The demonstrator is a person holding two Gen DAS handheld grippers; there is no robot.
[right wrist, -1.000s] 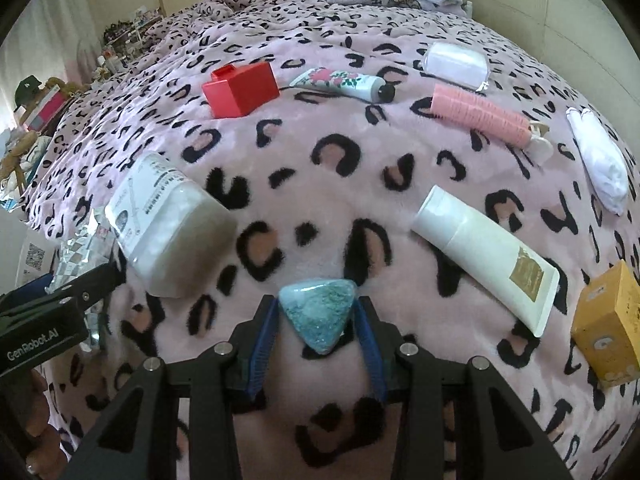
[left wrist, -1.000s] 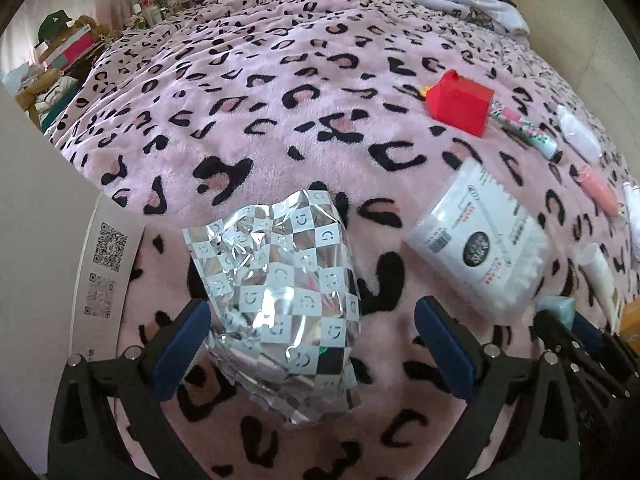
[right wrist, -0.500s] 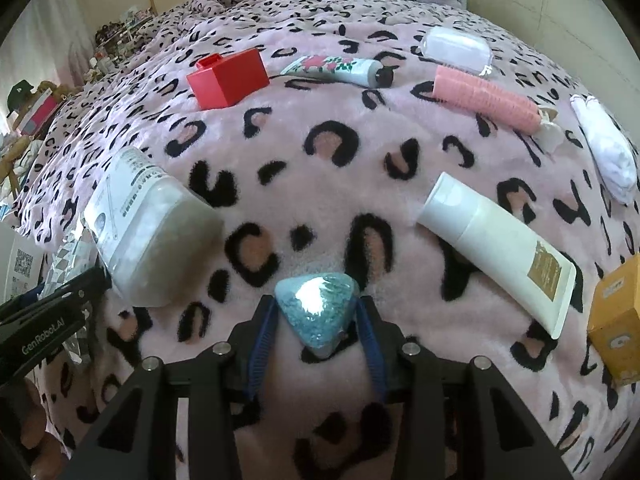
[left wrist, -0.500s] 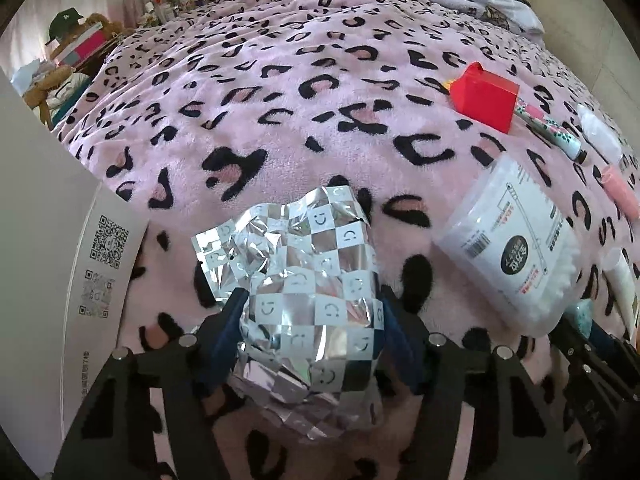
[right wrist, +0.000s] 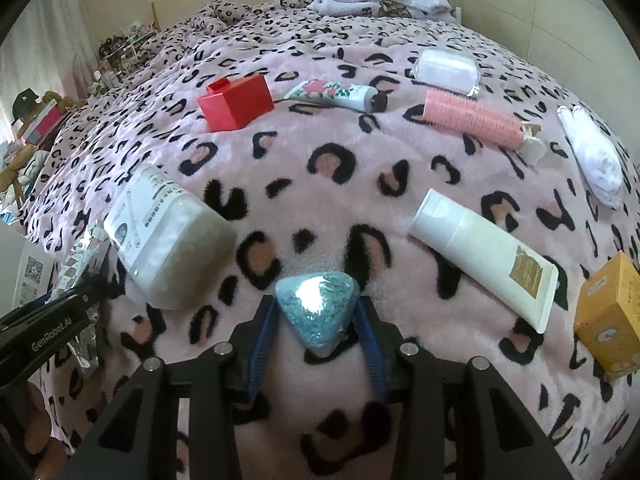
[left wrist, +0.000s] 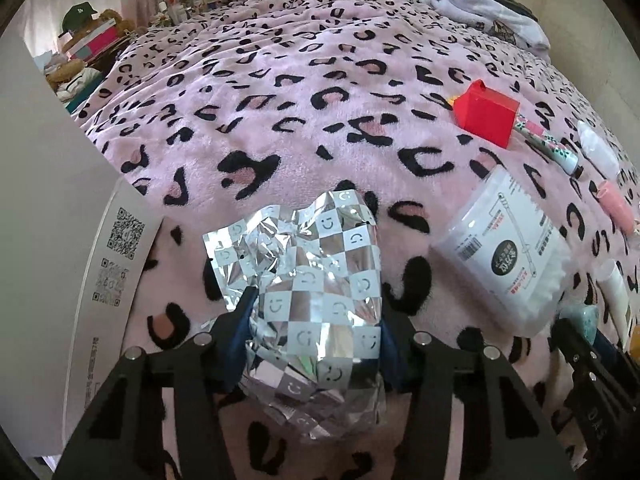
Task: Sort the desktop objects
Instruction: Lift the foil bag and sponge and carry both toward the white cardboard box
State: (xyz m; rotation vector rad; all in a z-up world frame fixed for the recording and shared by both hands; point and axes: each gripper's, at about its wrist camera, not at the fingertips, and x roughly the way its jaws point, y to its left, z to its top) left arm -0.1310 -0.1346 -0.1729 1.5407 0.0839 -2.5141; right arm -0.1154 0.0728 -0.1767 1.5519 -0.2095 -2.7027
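Between the blue pads of the left hand-held gripper (left wrist: 314,320), a crinkled silver foil bag (left wrist: 312,292) printed with checkered smiley faces is being squeezed across its middle. It is probably light and crushable, with slippery film that is likely to buckle, so the fuller middle looks a safer hold than the loose, flat edges. Just to its left, a white carton (left wrist: 116,264) with QR codes is standing.

The right hand-held gripper (right wrist: 318,330) is clamping a small teal, glittery, triangular sponge-like pad (right wrist: 318,312) by its two slanting sides; it looks soft and light, and its tapered shape may let it slide out forward.

Both items are sitting low over a plush pink leopard-print bed cover (right wrist: 320,168). Lying beyond are a clear pack of cotton swabs (right wrist: 168,240), a smooth white squeeze tube (right wrist: 484,256), a stiff red box (right wrist: 236,102), a floral tube (right wrist: 340,94), a ridged pink hair roller (right wrist: 472,124) and a yellow carton (right wrist: 612,316).
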